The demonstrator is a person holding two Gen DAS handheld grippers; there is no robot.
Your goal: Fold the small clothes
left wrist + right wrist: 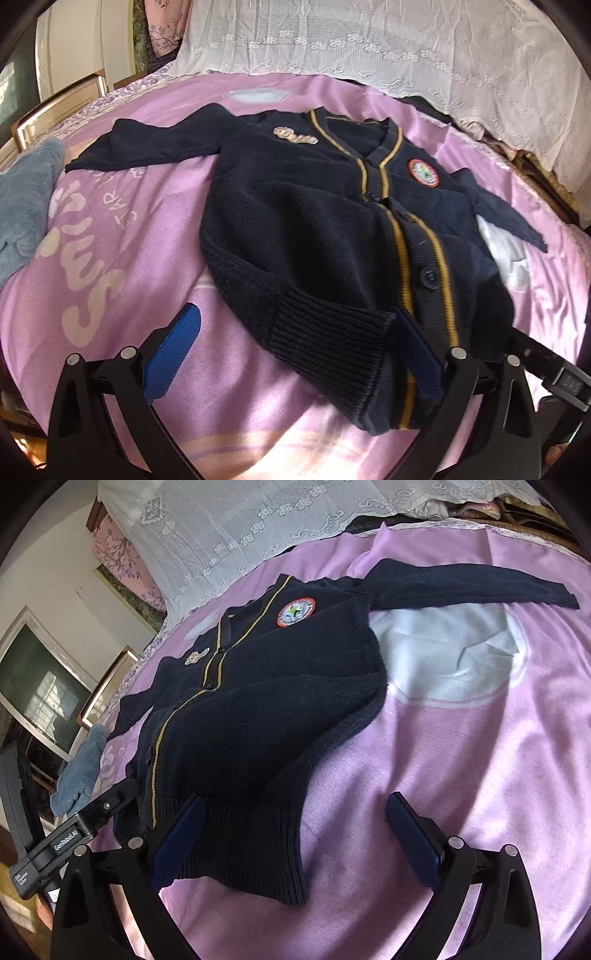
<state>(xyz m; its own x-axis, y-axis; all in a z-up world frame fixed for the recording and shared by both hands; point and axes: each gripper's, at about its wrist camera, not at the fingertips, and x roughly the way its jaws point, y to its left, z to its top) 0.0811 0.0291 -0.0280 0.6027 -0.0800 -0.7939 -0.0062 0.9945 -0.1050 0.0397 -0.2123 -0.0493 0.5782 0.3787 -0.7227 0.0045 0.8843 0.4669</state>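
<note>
Cardigan [314, 229] flat on pink blanket [155, 236]; blue plush [26, 206] beside sleeve.

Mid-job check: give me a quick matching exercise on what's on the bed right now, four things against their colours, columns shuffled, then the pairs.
Things:
1. cardigan
2. blanket
3. round badge
4. plush toy

Colours:
A. grey-blue
B. orange-red rim around a white middle
C. navy with yellow stripes along the button band
D. pink-lilac with pale lettering

Pairs: 1-C, 2-D, 3-B, 4-A

The cardigan lies spread on the blanket, sleeves out to both sides; the toy lies at the blanket's edge, apart from the cardigan.
</note>
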